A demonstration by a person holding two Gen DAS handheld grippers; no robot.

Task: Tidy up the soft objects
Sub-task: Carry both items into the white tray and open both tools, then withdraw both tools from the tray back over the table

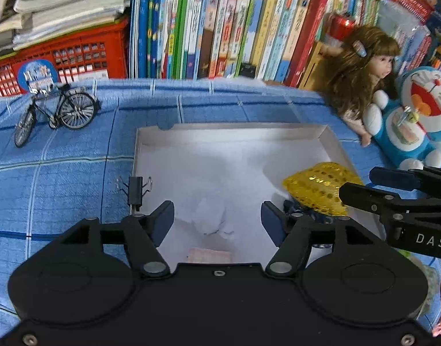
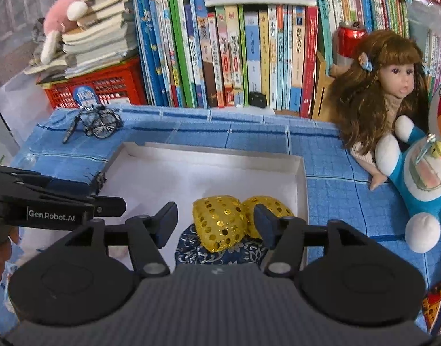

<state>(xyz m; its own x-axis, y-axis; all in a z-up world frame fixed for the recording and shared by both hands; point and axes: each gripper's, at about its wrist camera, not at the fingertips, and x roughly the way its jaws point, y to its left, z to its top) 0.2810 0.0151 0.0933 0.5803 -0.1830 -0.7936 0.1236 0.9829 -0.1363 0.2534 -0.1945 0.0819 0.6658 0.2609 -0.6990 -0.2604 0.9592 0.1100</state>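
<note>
1. Here our right gripper (image 2: 214, 225) hangs with jaws apart, gripping nothing, over the gold sequinned fabric cushions (image 2: 220, 223) lying on a blue floral cloth pouch (image 2: 220, 252) in the shallow white cardboard box (image 2: 302, 178).
2. Our left gripper (image 1: 217, 220) is likewise spread and empty above the box's bare floor, probably ready to steady it.
3. Outward, a long-haired doll (image 2: 384, 92) and blue cat plush (image 2: 425, 178) wait just beside the box; the small metal bicycle model (image 1: 54, 112) stands well apart, obstructing nothing.

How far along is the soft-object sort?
Done: gold sequin pouch and blue floral pouch sit inside the white box. In hand: nothing; left gripper and right gripper both have open jaws over the box. Left: doll and Doraemon plush outside on the blue cloth.
</note>
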